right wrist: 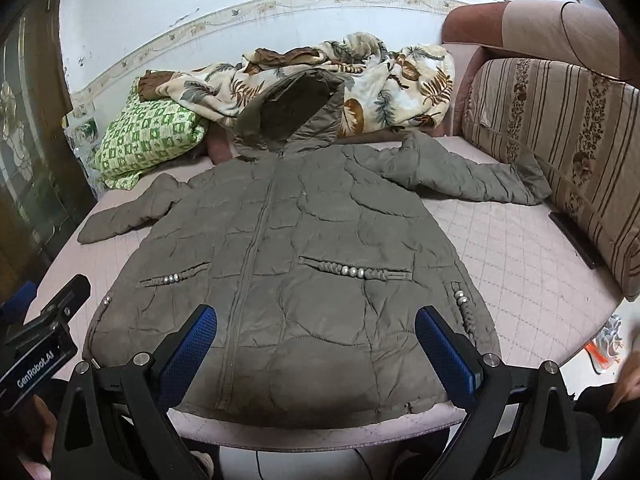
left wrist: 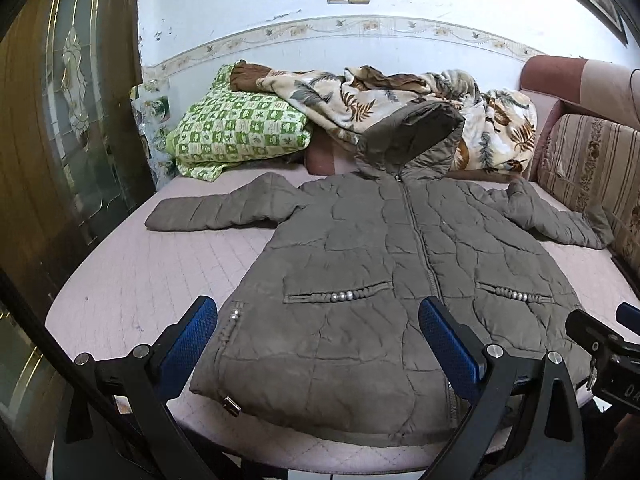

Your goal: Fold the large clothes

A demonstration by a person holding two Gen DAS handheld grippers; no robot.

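A grey-brown quilted hooded jacket (left wrist: pixel 372 280) (right wrist: pixel 296 272) lies flat, front up and zipped, on a pink quilted bed (left wrist: pixel 132 280) (right wrist: pixel 520 272). Both sleeves spread out sideways and the hood (left wrist: pixel 412 140) (right wrist: pixel 296 112) points to the far wall. My left gripper (left wrist: pixel 318 320) hovers open above the hem's left half, holding nothing. Over the hem's right half my right gripper (right wrist: pixel 316 328) stands open too, with nothing between its blue pads (right wrist: pixel 192 344). Each gripper shows at the edge of the other's view.
A green checked pillow (left wrist: pixel 236 128) (right wrist: pixel 148 140) and a leaf-print blanket (left wrist: pixel 400 100) (right wrist: pixel 360 76) are piled at the head of the bed. A striped cushion (right wrist: pixel 560 152) (left wrist: pixel 592 160) lines the right side. A wooden door with glass (left wrist: pixel 68 120) stands at left.
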